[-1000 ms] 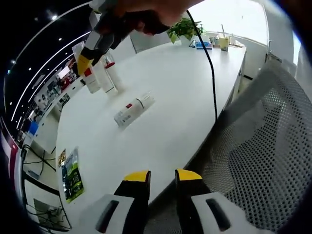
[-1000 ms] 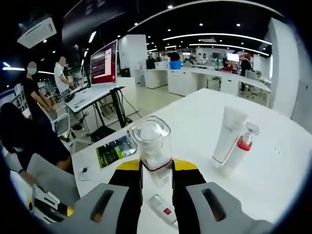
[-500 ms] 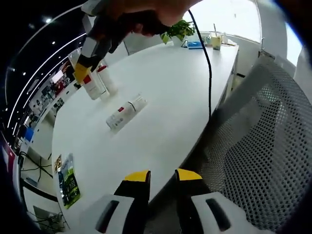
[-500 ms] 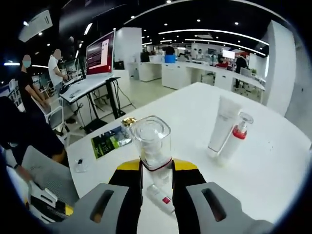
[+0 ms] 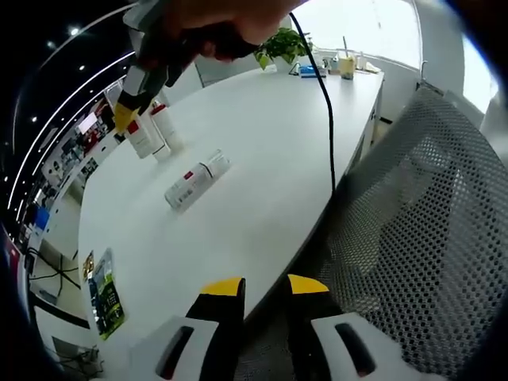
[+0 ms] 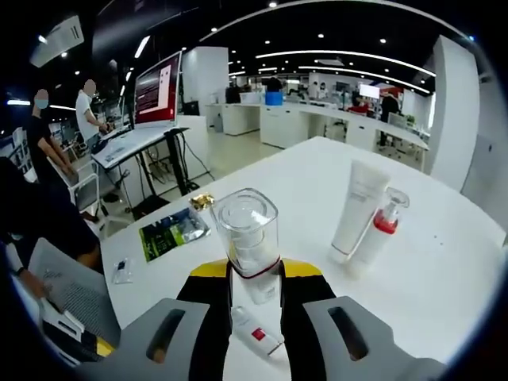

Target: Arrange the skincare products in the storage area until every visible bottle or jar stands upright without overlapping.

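Between the yellow-tipped jaws of the right gripper [image 6: 254, 274] we are holding a clear bottle [image 6: 247, 238] upright by its lower part, its square transparent cap rising above the jaws, over the white table [image 6: 444, 278]. Below the bottle, seen through the gap of the jaws, a white tube with a red mark [image 6: 255, 333] is lying on its side on the table. Beyond the bottle and to its right in the right gripper view, a tall white tube [image 6: 354, 208] is standing upright, and a pump bottle with a red collar [image 6: 379, 228] is standing just beside it; whether the two are touching we cannot tell. To the left of the held bottle, near the table edge, a green packet [image 6: 168, 233] is lying flat.

In the left gripper view the same lying white tube [image 5: 197, 180] is resting on the table [image 5: 270, 143], with the standing tube [image 5: 143, 135] and the pump bottle [image 5: 167, 127] behind it, and a hand is gripping the right gripper [image 5: 127, 111] above them. The left gripper [image 5: 262, 290] is hovering off the table edge, its jaws slightly apart and carrying nothing, beside a mesh chair back [image 5: 413, 230]. A potted plant [image 5: 279, 46] is sitting at the far end of the table.
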Motion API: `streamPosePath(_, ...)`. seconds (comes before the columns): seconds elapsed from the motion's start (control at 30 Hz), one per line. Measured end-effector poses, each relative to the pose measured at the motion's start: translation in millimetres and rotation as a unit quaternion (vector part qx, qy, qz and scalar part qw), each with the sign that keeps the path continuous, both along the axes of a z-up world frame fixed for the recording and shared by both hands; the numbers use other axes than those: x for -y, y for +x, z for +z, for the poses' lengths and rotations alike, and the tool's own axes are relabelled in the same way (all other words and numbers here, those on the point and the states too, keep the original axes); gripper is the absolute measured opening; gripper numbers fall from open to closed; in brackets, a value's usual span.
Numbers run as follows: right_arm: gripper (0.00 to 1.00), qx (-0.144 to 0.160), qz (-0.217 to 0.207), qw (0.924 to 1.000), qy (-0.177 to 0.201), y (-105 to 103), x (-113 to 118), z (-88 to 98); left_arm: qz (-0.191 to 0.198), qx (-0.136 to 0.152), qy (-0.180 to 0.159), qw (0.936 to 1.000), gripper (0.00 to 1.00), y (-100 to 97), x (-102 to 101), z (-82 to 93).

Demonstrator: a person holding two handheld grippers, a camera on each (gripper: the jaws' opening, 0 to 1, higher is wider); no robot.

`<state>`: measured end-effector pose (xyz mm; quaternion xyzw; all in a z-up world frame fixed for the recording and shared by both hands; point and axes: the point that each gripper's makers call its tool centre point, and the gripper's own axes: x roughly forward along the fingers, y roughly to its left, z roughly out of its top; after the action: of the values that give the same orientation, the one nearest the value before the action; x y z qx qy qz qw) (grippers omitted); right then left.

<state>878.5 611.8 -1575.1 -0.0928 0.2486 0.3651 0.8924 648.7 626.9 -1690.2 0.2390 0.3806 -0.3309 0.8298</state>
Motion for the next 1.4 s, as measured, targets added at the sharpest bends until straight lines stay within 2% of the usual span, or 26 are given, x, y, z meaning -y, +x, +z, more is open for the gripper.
streamPosePath(0.2, 0.19, 0.0, -0.007, 0.9999, 0.009, 6, 6, -6.5, 0.001, -0.01, 0.007, 0.9999, 0.2, -2.3, -2, -3.8)
streamPosePath(0.57, 0.19, -0.001, -0.014, 0.9999, 0.0, 29, 27, -19.6, -0.01, -0.021, 0.013, 0.9996, 0.2, -6.1, 0, -7.8)
streamPosePath(0.9, 0.19, -0.009, 0.004, 0.9997, -0.021, 53, 14, -48.4, -0.016, -0.005, 0.019, 0.9997, 0.2, -2.7, -1, -5.1)
streamPosePath(1.17, 0.19, -0.018, 0.012, 0.9991, -0.037, 61, 4, -68.5, -0.011, 0.002, 0.02, 0.9997, 0.19, 0.1, -2, -4.0)
streamPosePath(1.4, 0.19, -0.014, 0.005, 0.9989, -0.045, 71, 7, -75.2, -0.009, 0.004, 0.018, 0.9998, 0.19, 1.4, -2, -3.1)
